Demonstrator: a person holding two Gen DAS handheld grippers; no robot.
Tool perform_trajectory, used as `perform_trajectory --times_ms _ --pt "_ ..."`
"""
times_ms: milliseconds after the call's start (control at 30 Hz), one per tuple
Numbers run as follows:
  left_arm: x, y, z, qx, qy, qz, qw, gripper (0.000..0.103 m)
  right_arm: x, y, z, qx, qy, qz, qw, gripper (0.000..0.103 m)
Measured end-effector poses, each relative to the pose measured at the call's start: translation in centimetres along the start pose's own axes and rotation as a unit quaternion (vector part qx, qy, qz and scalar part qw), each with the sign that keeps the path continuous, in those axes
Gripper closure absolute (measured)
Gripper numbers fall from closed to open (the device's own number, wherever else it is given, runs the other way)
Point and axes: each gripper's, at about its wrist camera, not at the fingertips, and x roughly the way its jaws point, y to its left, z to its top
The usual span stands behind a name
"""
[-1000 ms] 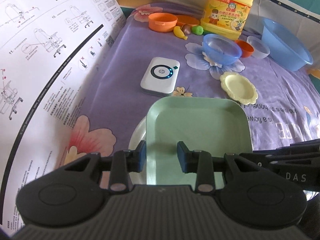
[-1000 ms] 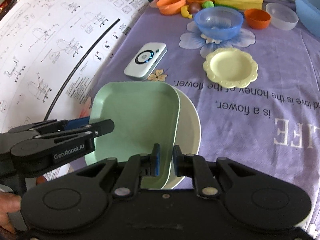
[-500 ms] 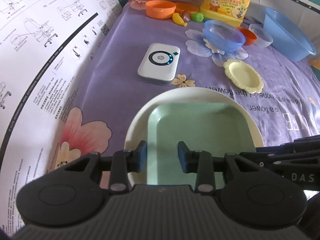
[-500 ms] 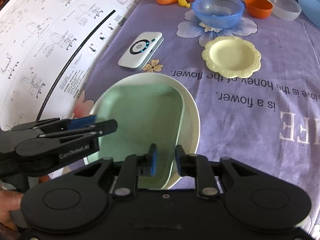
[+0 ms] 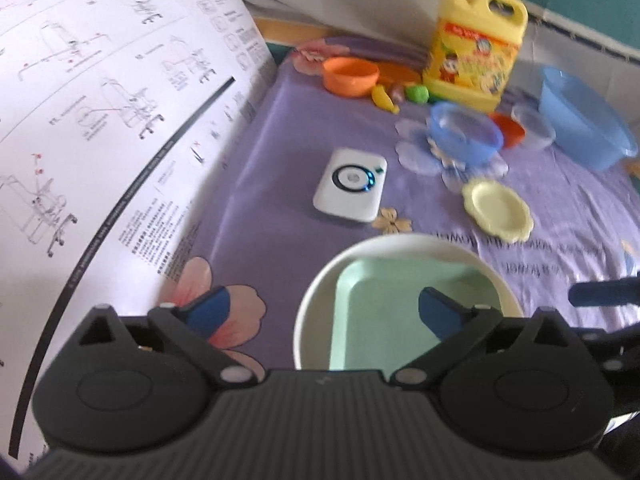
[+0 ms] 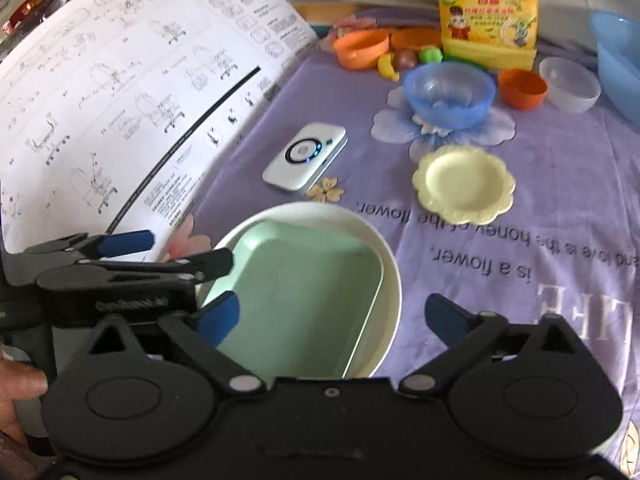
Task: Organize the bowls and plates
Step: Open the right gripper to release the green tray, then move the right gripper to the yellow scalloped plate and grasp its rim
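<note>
A green square plate [image 5: 404, 316] [image 6: 304, 300] lies inside a round white plate [image 5: 320, 292] [image 6: 390, 276] on the purple cloth, right in front of both grippers. My left gripper [image 5: 322, 310] is open and empty, its fingers spread wide over the plates' left edge; it also shows in the right wrist view [image 6: 172, 252]. My right gripper [image 6: 334, 318] is open and empty above the plates' near edge. A yellow scalloped plate [image 5: 498, 212] [image 6: 464, 184], a blue bowl [image 5: 464, 138] [image 6: 448, 94], orange bowls [image 6: 522, 88] [image 5: 350, 76] and a clear bowl [image 6: 570, 84] lie farther back.
A white device [image 5: 350, 184] [image 6: 306, 156] lies behind the stacked plates. A large instruction sheet [image 5: 100, 120] [image 6: 120, 100] covers the left. A yellow detergent jug [image 5: 476, 52] [image 6: 488, 12], toy fruit [image 6: 404, 60] and a blue basin [image 5: 580, 116] stand at the back.
Both grippers have opened wide and let go of the green plate, which now rests inside the white plate. Both have pulled back slightly.
</note>
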Motion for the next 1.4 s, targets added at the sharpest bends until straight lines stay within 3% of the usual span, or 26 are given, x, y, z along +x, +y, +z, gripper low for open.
perform_trajectory --times_ms 167,733,1000,1133,1400 --pt "-0.4 0.7 0.4 -0.031 0.003 -0.026 0.9992 0.000 -1.1 -0.8 -0.1 0.007 -0.017 -0.009 1.000 0.000" --pt "0.1 -3.2 1.2 -0.007 -0.012 -0.048 0.9988 0.000 -2.3 -4.5 -0.7 0.060 -0.042 -0.024 0.997 0.000" --pt "1.7 -5.4 2.4 0.020 0.007 -0.057 0.9981 0.000 -2.0 -7.4 -0.6 0.093 -0.046 -0.039 0.994 0.000" --pt "2.9 -7.1 3.2 0.049 0.010 -0.033 0.9982 0.000 -1.7 -9.6 -0.2 0.112 -0.050 -0.053 0.991 0.000" --pt "5.9 -10.7 5.5 0.068 0.020 -0.051 0.9962 0.000 -0.4 -13.7 1.5 0.142 -0.055 -0.066 0.986 0.000"
